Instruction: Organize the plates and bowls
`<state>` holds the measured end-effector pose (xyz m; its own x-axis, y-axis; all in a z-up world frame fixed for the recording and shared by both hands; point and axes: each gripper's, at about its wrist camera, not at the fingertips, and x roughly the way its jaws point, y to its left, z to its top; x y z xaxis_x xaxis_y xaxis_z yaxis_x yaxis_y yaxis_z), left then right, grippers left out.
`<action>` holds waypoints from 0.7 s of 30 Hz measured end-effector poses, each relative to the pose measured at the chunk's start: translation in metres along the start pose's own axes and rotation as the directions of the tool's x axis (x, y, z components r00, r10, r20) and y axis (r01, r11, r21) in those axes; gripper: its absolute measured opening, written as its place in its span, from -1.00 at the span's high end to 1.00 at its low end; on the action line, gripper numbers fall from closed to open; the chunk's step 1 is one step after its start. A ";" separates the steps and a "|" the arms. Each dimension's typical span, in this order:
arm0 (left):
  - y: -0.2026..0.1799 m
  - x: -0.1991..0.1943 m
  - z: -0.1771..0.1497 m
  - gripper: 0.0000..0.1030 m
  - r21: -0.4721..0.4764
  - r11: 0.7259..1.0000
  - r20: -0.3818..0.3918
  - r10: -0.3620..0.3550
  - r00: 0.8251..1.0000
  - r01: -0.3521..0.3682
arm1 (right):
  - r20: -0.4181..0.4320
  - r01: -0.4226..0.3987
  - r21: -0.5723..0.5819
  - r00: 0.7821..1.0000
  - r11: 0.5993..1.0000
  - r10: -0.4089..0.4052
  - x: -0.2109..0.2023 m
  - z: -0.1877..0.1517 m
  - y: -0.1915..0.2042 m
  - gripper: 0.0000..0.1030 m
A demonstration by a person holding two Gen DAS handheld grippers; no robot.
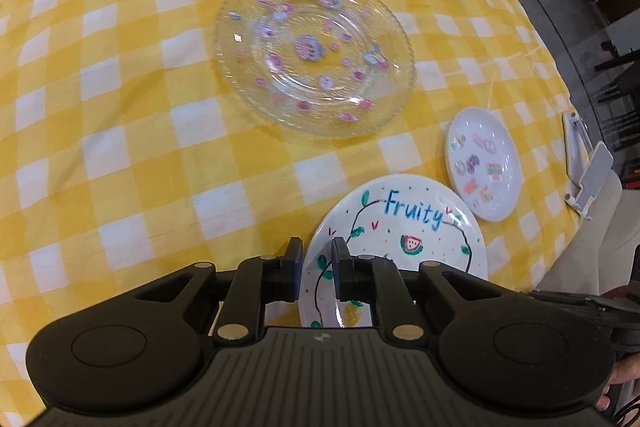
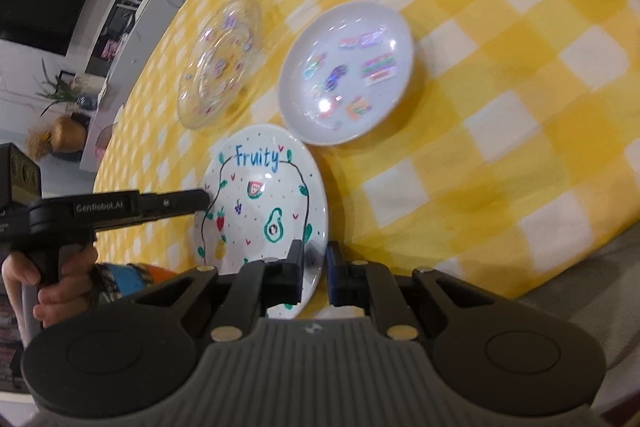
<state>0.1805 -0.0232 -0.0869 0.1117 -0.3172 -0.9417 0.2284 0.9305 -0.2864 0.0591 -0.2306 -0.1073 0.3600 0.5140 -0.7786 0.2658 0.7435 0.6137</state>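
1. Left gripper (image 1: 317,259): jaws nearly together, pinched on the left rim of the "Fruity" plate (image 1: 404,227).
2. Right gripper (image 2: 315,261): jaws also narrow, clamped on the same plate's near rim; the plate is held by both claws above the yellow checked tablecloth (image 1: 120,147), near the table's front edge.
3. Nothing is seen stacked yet. The small white sticker plate (image 2: 348,75) lies just beyond, the clear glass plate (image 1: 316,51) farther out; both flat, separate.
4. No bowls visible. Task judged early: all grouping remains.
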 end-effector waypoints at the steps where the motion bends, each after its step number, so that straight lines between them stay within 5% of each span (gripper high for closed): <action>1: -0.005 0.001 0.000 0.70 0.010 1.000 -0.009 0.008 1.000 -0.008 | 0.007 0.006 0.005 1.000 1.000 -0.006 -0.003 0.000 -0.002 0.81; 9: -0.051 0.015 -0.003 0.61 0.156 0.986 -0.043 0.064 0.997 -0.056 | 0.074 0.079 0.003 0.994 0.997 -0.079 -0.024 -0.004 -0.012 0.76; 21: -0.061 0.014 -0.009 0.57 0.150 0.988 0.007 0.044 0.999 -0.044 | 0.135 0.157 -0.032 0.979 0.987 -0.151 -0.030 -0.014 -0.009 0.71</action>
<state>0.1596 -0.0822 -0.0840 0.1285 -0.2776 -0.9521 0.3662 0.9055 -0.2146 0.0337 -0.2465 -0.0916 0.4333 0.3331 -0.8374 0.2900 0.8282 0.4795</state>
